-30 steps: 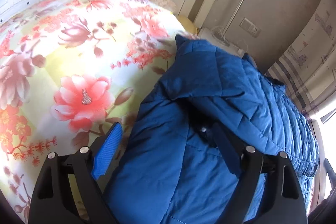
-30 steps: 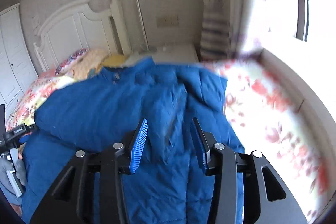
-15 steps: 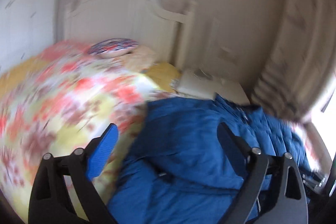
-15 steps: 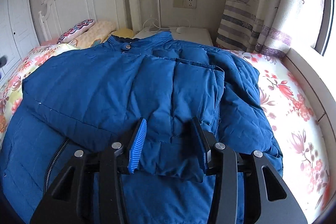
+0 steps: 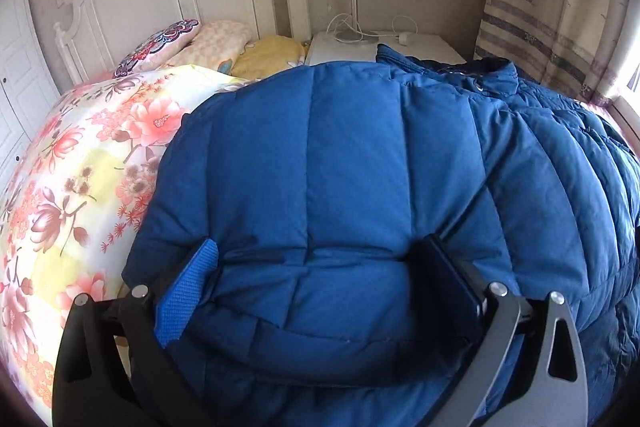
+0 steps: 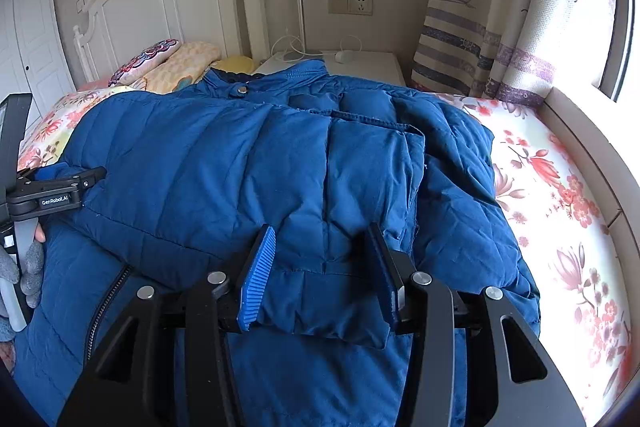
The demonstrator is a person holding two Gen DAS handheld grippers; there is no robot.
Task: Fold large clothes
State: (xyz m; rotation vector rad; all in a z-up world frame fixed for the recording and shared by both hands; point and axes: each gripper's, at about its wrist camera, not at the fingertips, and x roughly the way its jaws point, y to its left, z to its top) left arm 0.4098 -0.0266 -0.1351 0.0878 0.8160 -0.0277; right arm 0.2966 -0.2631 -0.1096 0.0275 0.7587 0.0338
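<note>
Two grippers work a blue padded jacket (image 6: 248, 163) spread across the bed (image 6: 560, 187), collar toward the headboard. Left gripper (image 5: 320, 263) jaws have just been opening, a sleeve fold lying between them; right gripper (image 6: 324, 247) pinches a folded sleeve. Puffy, soft and springy, it looks easiest to hold at seams or hems.

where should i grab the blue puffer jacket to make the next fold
Probably the folded-in sleeve's cuff end on the blue puffer jacket, taken from the near hem side. That end lies loose on top as a thick free edge facing the right gripper, whose jaws already straddle it. The collar lies at the far end, by the pillows.
</note>
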